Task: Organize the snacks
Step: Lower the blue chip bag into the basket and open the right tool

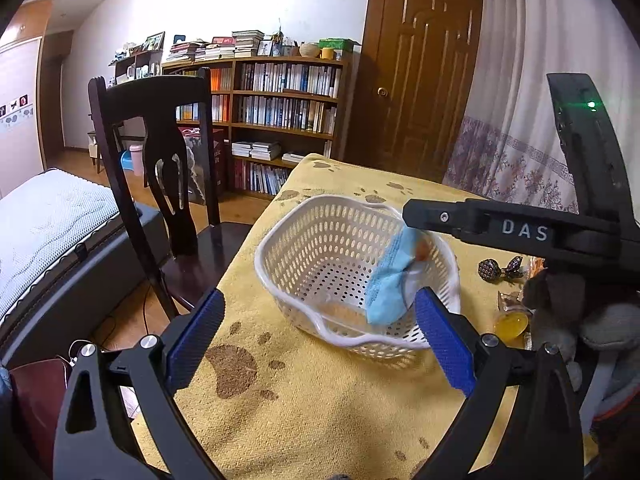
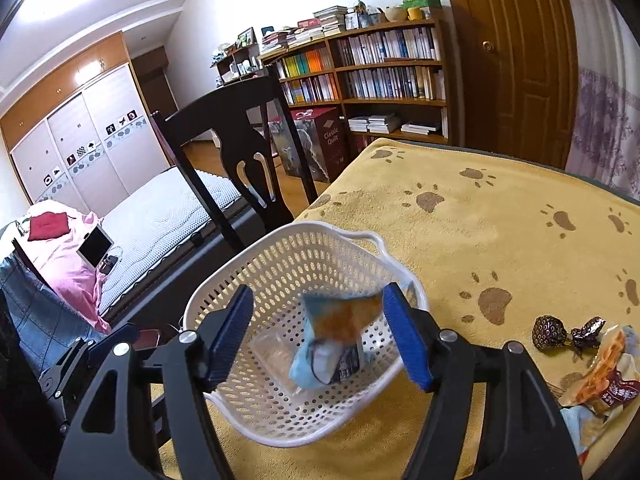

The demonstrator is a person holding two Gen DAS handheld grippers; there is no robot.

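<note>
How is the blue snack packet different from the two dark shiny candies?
The light blue snack packet is inside the white basket, while the dark wrapped candies lie on the yellow paw-print cloth outside it. The packet looks bigger and flatter; the candies look small and round with twisted ends. The packet is pale blue with an orange picture; the candies are dark with tiny dots. Both are wrapped snacks, and neither gripper is holding them.

The surface (image 2: 500, 240) wears a mustard-yellow cloth dotted with brown paw prints. The basket (image 2: 288, 256) is plain white with rows of oval holes. The snack packet (image 2: 332, 344) in it is light blue with an orange-brown patch. Both grippers are black with bright blue pads (image 1: 444, 340). Two wrapped candies (image 2: 548, 332) are dark brown with tiny pale dots.
</note>
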